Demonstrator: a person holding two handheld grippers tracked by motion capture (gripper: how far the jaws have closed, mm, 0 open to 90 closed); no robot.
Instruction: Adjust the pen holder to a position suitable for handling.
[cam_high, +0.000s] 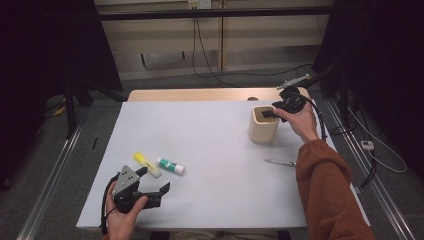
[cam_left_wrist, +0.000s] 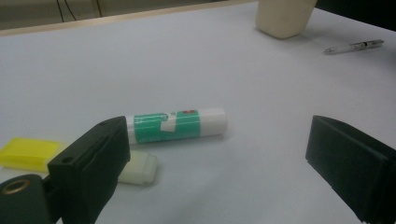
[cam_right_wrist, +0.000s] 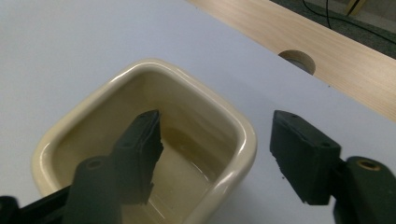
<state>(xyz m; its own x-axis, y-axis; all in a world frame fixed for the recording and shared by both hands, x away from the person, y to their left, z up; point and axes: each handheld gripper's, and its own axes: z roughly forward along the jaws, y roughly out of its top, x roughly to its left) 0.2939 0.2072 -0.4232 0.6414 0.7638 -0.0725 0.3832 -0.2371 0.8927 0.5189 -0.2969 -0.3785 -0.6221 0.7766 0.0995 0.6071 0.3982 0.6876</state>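
Note:
A cream square cup (cam_high: 263, 131) stands at the right rear of the white table top (cam_high: 210, 140). My right gripper (cam_high: 270, 114) is at its rim, open. In the right gripper view one jaw is inside the cup (cam_right_wrist: 243, 135) and the other outside, with the wall between them and a gap on the outer side; the right gripper (cam_right_wrist: 217, 126) touches nothing that I can see. My left gripper (cam_high: 154, 180) is open near the front left edge. Just beyond it lie a green and white glue stick (cam_left_wrist: 177, 125) and a yellow highlighter (cam_left_wrist: 28, 153).
A pen (cam_high: 280, 162) lies on the table in front of the cup, near the right forearm. A strip of bare wood with a round hole (cam_right_wrist: 297, 60) runs along the far edge. Cables lie on the floor beyond the table.

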